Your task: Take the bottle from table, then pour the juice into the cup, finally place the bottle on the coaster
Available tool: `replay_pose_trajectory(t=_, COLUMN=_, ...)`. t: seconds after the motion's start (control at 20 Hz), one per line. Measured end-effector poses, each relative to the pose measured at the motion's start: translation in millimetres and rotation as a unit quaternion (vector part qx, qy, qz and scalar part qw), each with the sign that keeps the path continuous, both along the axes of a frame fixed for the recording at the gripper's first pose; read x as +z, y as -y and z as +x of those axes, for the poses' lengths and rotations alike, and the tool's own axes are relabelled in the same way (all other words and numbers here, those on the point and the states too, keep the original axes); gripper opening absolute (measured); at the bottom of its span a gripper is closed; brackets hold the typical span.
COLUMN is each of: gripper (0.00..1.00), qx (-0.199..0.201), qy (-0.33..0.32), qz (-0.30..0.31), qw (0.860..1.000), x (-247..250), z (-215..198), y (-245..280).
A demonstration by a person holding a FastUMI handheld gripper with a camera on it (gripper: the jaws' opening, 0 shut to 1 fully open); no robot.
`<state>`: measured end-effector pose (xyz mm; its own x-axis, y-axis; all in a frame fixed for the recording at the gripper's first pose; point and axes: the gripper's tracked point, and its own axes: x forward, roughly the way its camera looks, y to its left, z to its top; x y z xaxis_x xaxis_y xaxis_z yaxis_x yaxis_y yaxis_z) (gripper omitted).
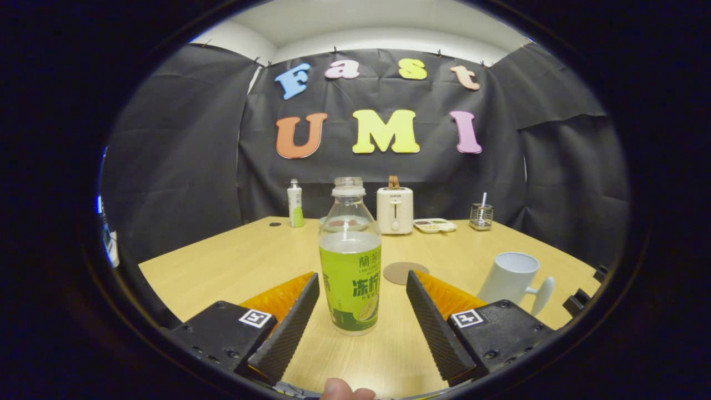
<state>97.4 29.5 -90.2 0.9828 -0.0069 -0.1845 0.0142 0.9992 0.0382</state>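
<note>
An uncapped clear bottle point(350, 261) with a green label and pale juice stands upright on the wooden table point(244, 261). It sits between the two fingers of my gripper point(362, 280), which is open, with a gap on each side of the bottle. A round brown coaster point(404, 272) lies flat just beyond the bottle, to its right. A white cup point(514, 278) with its handle turned to the right stands beyond the right finger.
Along the table's far edge stand a small white and green bottle point(295, 203), a white toaster point(394, 209), a divided white dish point(435, 225) and a mesh holder point(481, 216). A fingertip point(339, 389) shows below the gripper.
</note>
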Motion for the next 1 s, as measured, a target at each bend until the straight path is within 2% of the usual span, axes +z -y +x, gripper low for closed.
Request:
replay_pose_trajectory(t=0.4, gripper=1.0, qx=0.007, qy=-0.036, qz=-0.02, qw=0.999, x=-16.1, z=32.1, y=-16.1)
replay_pose_trajectory(t=0.6, gripper=1.0, qx=-0.002, qy=-0.043, qz=-0.023, qw=0.999, x=-14.4, z=38.5, y=-14.4)
replay_pose_trajectory(t=0.8, gripper=0.84, qx=-0.011, qy=-0.049, qz=-0.006, qw=0.999, x=-13.6, z=39.8, y=-8.2)
replay_pose_trajectory(t=1.0, gripper=0.81, qx=-0.013, qy=-0.059, qz=0.028, qw=0.998, x=-12.0, z=34.8, y=-3.3)
